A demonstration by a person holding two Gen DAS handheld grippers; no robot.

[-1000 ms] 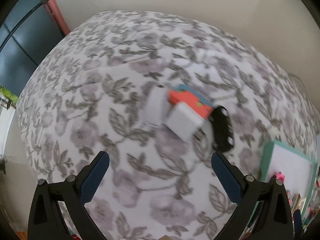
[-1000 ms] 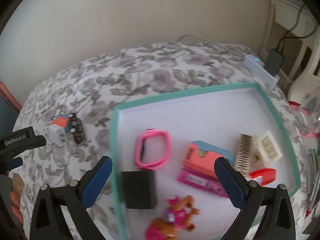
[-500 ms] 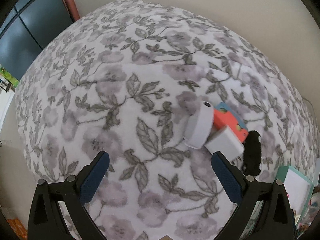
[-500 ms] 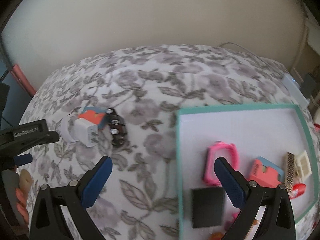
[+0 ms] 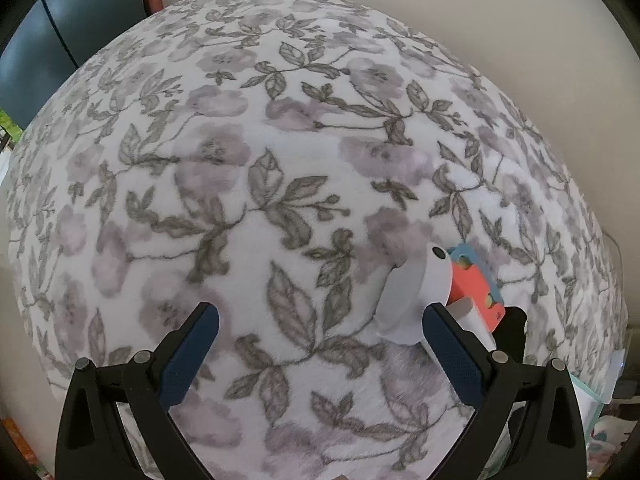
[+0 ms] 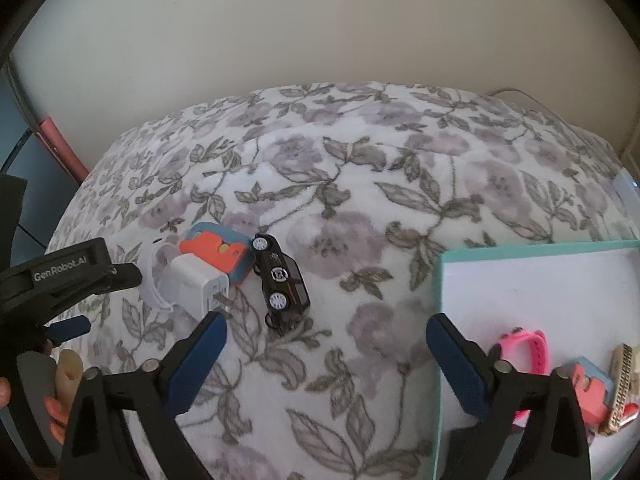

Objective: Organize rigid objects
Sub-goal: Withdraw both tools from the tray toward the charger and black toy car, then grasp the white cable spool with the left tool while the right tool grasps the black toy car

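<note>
Floral cloth [image 5: 280,208] fills the left view; the left gripper [image 5: 320,340] gapes empty beside a white round gadget [image 5: 416,296] and an orange block [image 5: 472,292].

Right view: the right gripper [image 6: 326,344], jaws just narrowing on nothing, hangs wide near the black toy car [image 6: 280,276] and white charger [image 6: 196,280]. Some items, including a pink band [image 6: 528,350], already lie in the teal tray [image 6: 520,249]; four seem left.

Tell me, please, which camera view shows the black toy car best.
The right wrist view: the black toy car lies there whole on its side on the floral blanket, wheels visible, ahead of the open right gripper. The left wrist view shows only a dark sliver behind the left gripper's finger.
</note>
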